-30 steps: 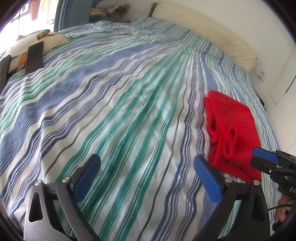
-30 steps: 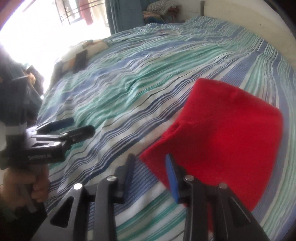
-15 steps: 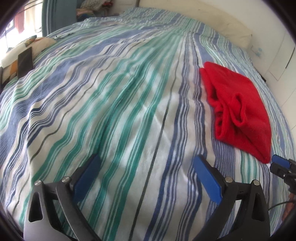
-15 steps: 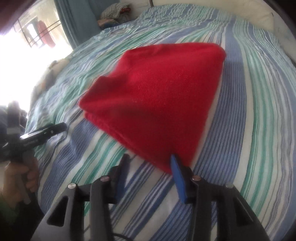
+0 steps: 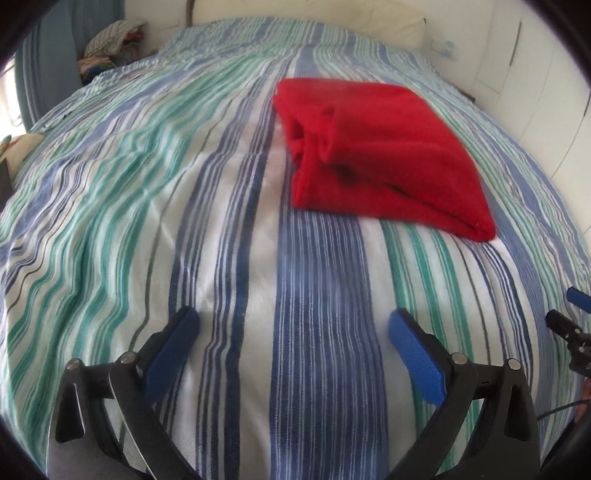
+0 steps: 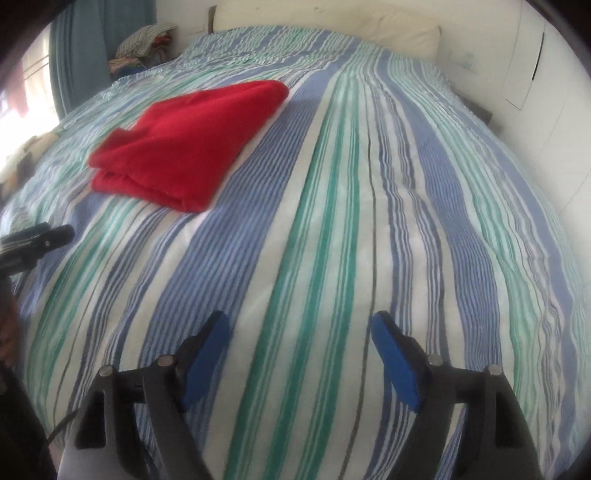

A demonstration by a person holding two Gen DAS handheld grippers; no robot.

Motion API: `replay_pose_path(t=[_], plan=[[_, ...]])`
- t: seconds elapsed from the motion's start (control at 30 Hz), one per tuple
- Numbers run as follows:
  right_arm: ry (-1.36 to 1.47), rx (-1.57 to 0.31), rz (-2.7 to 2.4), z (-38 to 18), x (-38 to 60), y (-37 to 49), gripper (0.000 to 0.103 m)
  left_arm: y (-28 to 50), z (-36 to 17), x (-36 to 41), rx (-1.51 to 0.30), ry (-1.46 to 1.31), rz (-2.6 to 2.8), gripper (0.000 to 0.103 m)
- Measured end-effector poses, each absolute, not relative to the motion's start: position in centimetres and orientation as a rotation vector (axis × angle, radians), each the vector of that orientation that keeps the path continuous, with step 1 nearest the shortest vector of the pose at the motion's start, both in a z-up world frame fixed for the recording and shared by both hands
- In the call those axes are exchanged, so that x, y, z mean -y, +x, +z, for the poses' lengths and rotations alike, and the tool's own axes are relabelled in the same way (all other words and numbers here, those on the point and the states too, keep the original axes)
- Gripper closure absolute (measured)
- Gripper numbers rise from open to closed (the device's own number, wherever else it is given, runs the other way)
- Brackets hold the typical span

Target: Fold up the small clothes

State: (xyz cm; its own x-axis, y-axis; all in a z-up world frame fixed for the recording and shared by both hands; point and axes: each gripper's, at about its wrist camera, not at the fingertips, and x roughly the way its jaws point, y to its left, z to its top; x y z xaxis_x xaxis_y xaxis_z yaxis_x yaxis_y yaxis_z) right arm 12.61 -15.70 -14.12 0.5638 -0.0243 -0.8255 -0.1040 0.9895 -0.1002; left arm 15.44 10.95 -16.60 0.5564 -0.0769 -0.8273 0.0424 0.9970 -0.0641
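The red garment [image 5: 384, 155] is lying folded on the striped bedspread [image 5: 221, 221], sitting in the upper right of the left wrist view and in the upper left of the right wrist view [image 6: 192, 144], so it is resting ahead of both tools and between their two lines of sight. The left gripper [image 5: 293, 349] is hovering with its blue pads spread wide and nothing between them; the right gripper [image 6: 301, 349] is likewise gaping and empty. Neither is touching the cloth. The bundle's long axis is running diagonally away toward the pillow [image 5: 369, 22] at the head of the bed. Both tools appear about equally far off, so I cannot tell which is nearer; the fold looks finished.
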Motion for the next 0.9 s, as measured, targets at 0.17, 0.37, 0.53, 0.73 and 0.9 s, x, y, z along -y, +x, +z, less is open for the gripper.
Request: replay_pose_path(t=[0.17, 0.37, 0.53, 0.73, 0.9], plan=[[-0.144, -0.935, 0.002, -16.1, 17.5, 12.1, 0.008, 14.8, -17.3, -10.2, -0.941, 0.005, -0.052, 0.0], [-0.142, -0.917, -0.008, -16.9, 17.5, 12.1, 0.001, 14.6, -17.5, -10.3, -0.927, 0.001, -0.055, 0.0], [-0.148, -0.915, -0.008, -17.6, 17.5, 12.2, 0.001, 14.6, -17.4, -10.1, -0.923, 0.007, -0.049, 0.0], [-0.144, -0.909, -0.005, -17.8, 17.4, 12.1, 0.0, 14.6, -17.4, -10.1, -0.924, 0.008, -0.048, 0.0], [-0.148, -0.908, -0.007, -17.9, 17.4, 12.1, 0.0, 14.6, -17.4, -10.1, -0.925, 0.009, -0.048, 0.0]])
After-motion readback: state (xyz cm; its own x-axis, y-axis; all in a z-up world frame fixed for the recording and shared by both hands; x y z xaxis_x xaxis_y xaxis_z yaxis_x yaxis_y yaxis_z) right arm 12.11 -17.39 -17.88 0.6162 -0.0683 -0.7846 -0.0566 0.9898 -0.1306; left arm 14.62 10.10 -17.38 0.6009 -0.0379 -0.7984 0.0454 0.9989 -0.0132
